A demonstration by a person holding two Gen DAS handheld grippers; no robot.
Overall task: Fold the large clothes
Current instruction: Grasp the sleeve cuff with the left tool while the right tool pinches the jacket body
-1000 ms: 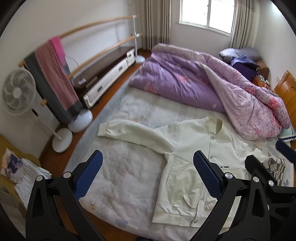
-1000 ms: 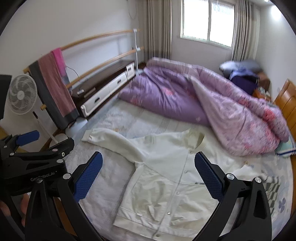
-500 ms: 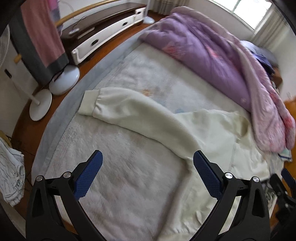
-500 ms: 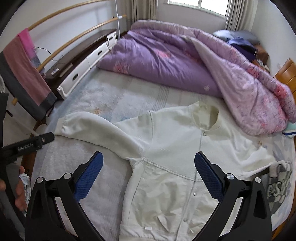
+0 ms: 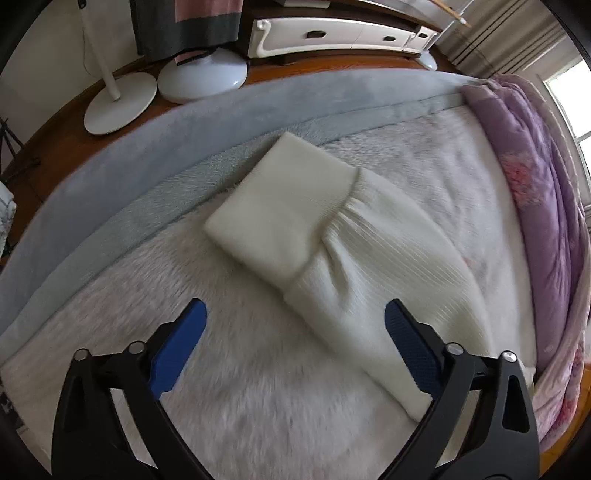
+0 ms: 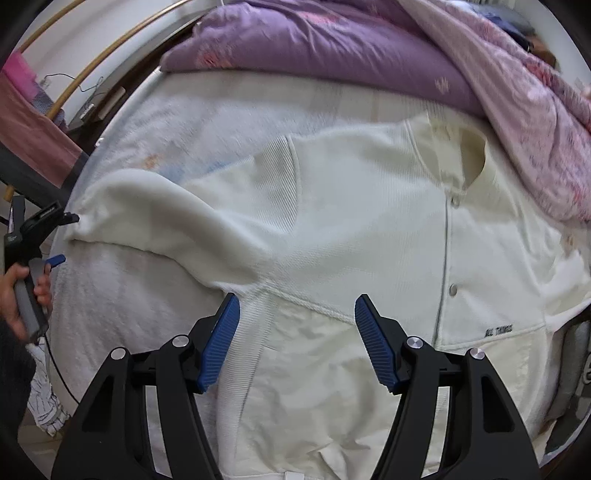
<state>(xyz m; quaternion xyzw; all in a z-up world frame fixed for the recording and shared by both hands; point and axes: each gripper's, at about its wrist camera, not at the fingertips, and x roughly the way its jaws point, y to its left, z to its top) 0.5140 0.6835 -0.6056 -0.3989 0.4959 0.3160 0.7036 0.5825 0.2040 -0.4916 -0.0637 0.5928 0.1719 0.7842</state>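
Observation:
A cream-white buttoned jacket (image 6: 369, 229) lies flat, front up, on the fluffy white bed cover (image 6: 122, 295). Its left sleeve stretches toward the bed's left edge and ends in a ribbed cuff (image 5: 280, 214). My left gripper (image 5: 295, 332) is open, low over the sleeve just behind the cuff. It also shows at the left edge of the right wrist view (image 6: 55, 240), by the sleeve end. My right gripper (image 6: 297, 321) is open, close above the jacket at the left armpit seam.
A purple quilt (image 6: 332, 44) is bunched along the far side of the bed. The grey bed edge (image 5: 184, 122) borders a wood floor with two round white fan bases (image 5: 203, 79) and a white cabinet (image 5: 332, 33). A rail with hanging cloths (image 6: 29, 122) stands on the left.
Both grippers have dropped close to the jacket. The left moved out along the sleeve to the cuff. The right came down over the armpit and its jaws have narrowed.

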